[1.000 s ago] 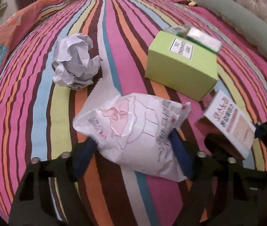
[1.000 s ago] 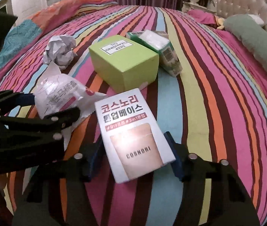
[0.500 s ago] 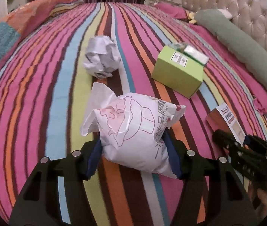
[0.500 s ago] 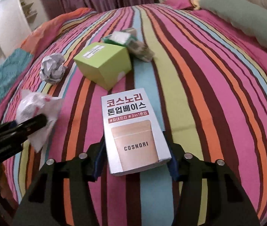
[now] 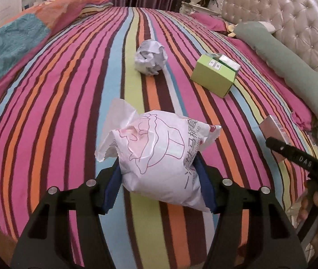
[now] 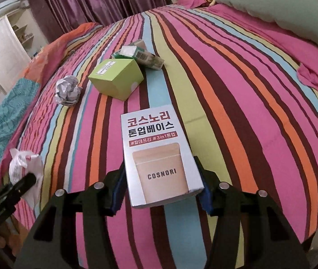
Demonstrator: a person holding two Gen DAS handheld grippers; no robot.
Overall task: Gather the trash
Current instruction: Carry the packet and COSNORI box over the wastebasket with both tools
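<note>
On the bed, the crumpled paper ball sat left of the square box, with a small carton right behind that box. Nearer, the wrapper bag was over on the left and the flat Cosnori box on the right, well apart.

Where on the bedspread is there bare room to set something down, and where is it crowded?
Bare bedspread runs right of the green box, up to the pink cloth. Another bare patch lies left of the crumpled paper, toward the teal blanket. It is crowded where the green box and the carton sit together.
</note>
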